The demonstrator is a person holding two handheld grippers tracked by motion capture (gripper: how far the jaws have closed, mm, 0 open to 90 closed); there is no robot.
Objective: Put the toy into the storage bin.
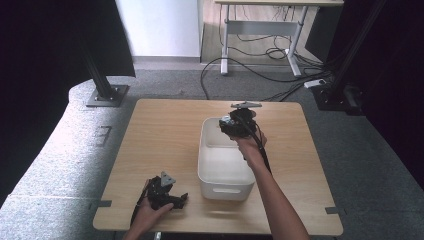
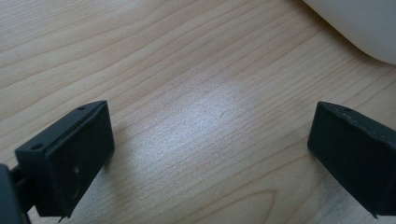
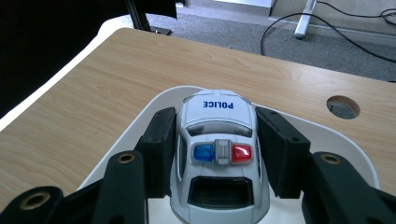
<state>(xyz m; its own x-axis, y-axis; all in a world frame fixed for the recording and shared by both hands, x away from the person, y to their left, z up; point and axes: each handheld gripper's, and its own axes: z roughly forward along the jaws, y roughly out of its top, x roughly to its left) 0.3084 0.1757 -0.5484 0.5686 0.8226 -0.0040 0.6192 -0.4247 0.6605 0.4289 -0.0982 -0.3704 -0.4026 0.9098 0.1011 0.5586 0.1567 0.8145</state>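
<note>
Left side, near edge of the counter: the left tongs rest low on the wood, jaws spread wide with nothing between them — in the left gripper view only bare woodgrain lies between the two black pads, and a curved white corner shows at the top right, which I take for the bin. Centre: a white plastic bin, rectangular with rounded corners, standing on the counter just right of the middle; what little of its floor can be seen looks bare. Right, at the bin's far end: the right tongs hold a toy police car over the bin's far rim, pads pressed on its two flanks, jaws drawn in to about the car's width. White body, "POLICE" lettered on the hood, blue and red light bar on the roof. Judged from its looks — hard moulded plastic, light, stiff, glossy and likely a bit slippery, with wheels that would let it roll once set down. Best hold is as now, across the flat door panels at mid-body; the rounded hood and roof would slide out of the pads. Whether its wheels touch the bin cannot be told.
</note>
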